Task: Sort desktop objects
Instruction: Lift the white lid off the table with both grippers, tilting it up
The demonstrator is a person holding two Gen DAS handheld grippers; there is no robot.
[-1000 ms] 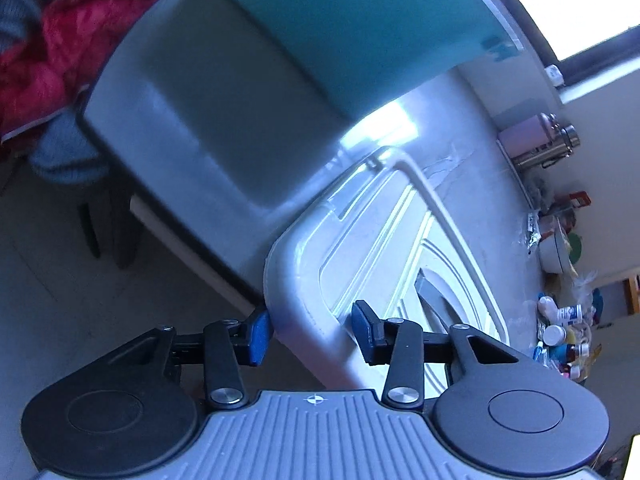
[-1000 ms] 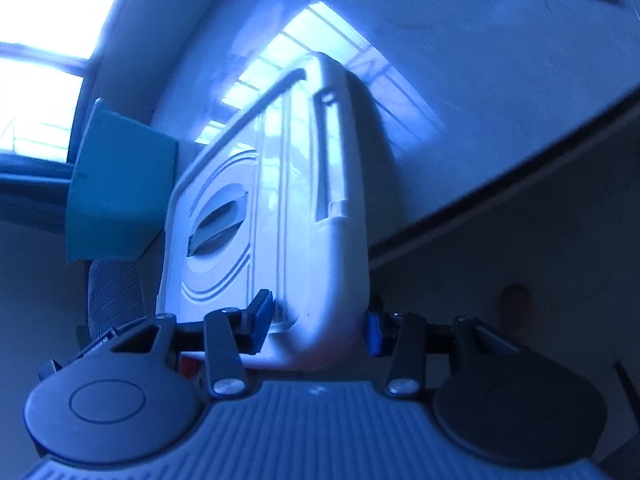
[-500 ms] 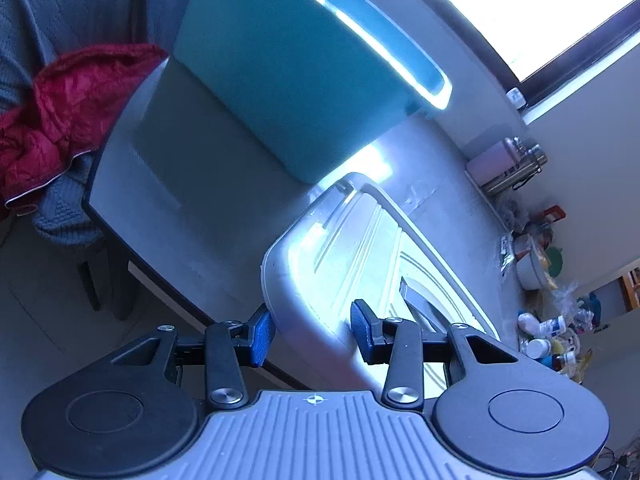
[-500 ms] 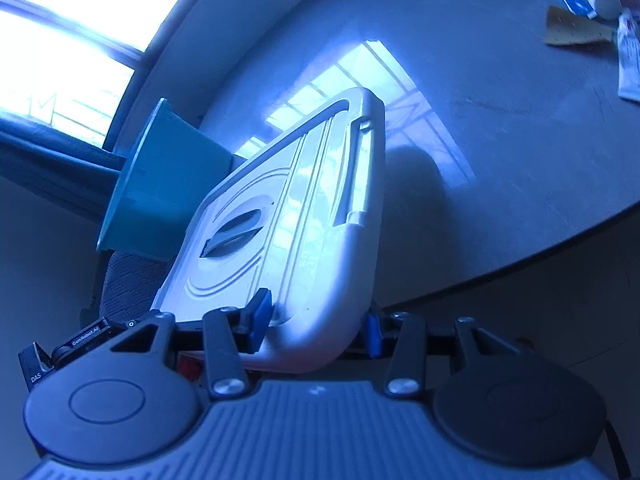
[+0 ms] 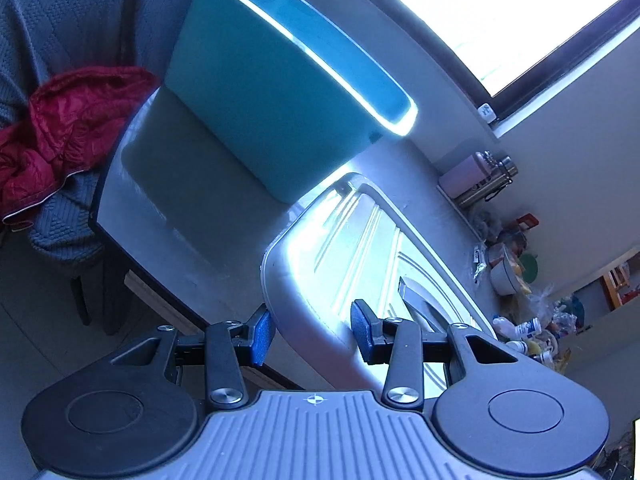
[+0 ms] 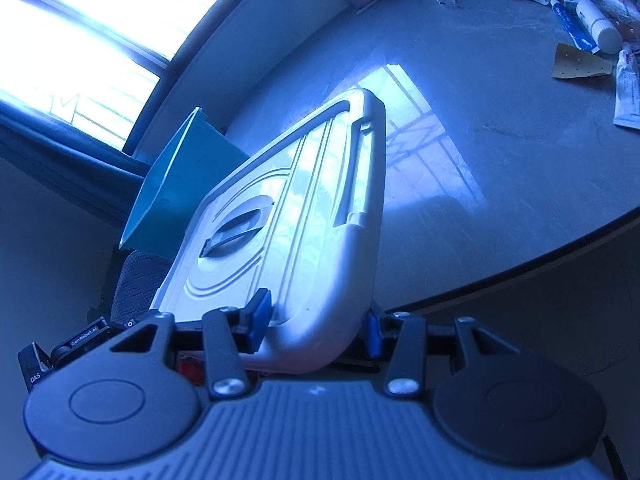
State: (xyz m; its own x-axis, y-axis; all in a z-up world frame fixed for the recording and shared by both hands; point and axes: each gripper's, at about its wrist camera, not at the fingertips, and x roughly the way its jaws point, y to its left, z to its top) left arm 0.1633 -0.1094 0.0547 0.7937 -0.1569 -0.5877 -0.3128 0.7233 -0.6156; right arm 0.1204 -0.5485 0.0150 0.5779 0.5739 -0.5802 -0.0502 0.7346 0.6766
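A white plastic box lid (image 5: 360, 256) with a recessed grey handle is tilted up off the grey table (image 5: 168, 184). My left gripper (image 5: 310, 334) is shut on its near left corner, blue pads on either side of the rim. My right gripper (image 6: 316, 322) is shut on the lid (image 6: 292, 220) at its other near corner. A teal storage bin (image 5: 280, 92) stands open on the table just beyond the lid, also seen as the teal bin (image 6: 180, 188) behind the lid in the right wrist view.
Several bottles, tubes and packets (image 6: 584, 20) lie at the table's far right. A thermos (image 5: 480, 176) and bowls (image 5: 508, 276) stand by the wall under the window. A red jacket (image 5: 64, 128) lies on a grey chair left of the table edge (image 6: 520, 272).
Both grippers have risen with the lid, lifting its near edge off the table. More of the teal bin's open top and the far clutter has come into view.
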